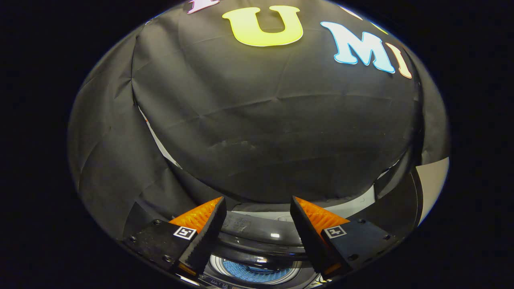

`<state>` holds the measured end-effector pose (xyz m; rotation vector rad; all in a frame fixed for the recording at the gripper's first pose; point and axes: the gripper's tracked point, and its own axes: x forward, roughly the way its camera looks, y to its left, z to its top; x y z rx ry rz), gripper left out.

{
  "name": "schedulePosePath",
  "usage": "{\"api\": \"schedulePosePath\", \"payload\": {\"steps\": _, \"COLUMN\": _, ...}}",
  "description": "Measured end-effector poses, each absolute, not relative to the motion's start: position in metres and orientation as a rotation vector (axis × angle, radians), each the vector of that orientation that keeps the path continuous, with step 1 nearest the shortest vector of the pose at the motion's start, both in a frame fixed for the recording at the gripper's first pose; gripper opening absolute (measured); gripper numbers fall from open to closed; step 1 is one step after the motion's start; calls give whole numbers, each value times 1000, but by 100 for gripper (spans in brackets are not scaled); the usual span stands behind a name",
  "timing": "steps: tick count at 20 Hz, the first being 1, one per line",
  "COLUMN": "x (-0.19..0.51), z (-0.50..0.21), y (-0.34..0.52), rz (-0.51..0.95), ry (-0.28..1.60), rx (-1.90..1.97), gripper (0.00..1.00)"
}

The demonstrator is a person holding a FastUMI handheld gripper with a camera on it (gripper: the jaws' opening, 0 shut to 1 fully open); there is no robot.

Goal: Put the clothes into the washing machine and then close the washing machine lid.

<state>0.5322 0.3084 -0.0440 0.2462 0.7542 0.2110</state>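
My gripper (257, 200) is open, its two fingers spread wide with nothing between them. Below and between the fingers lies the top of the washing machine (261, 230), with its dark glossy lid panel (257, 237) reflecting light. Further down, the round drum opening (253, 273) shows a pale metal rim and something blue inside; I cannot tell whether it is cloth. The gripper hovers above the machine, apart from it.
The black cloth wall (273, 132) hangs close behind the machine and takes up most of what lies ahead of the fingers. A pale panel (433, 184) shows at the right past the cloth's edge.
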Motion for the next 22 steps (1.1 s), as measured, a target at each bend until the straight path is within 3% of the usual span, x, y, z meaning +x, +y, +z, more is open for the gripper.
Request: {"api": "schedulePosePath", "payload": {"steps": 22, "x": 476, "z": -41, "y": 319, "rz": 201, "ry": 622, "rx": 212, "gripper": 99}}
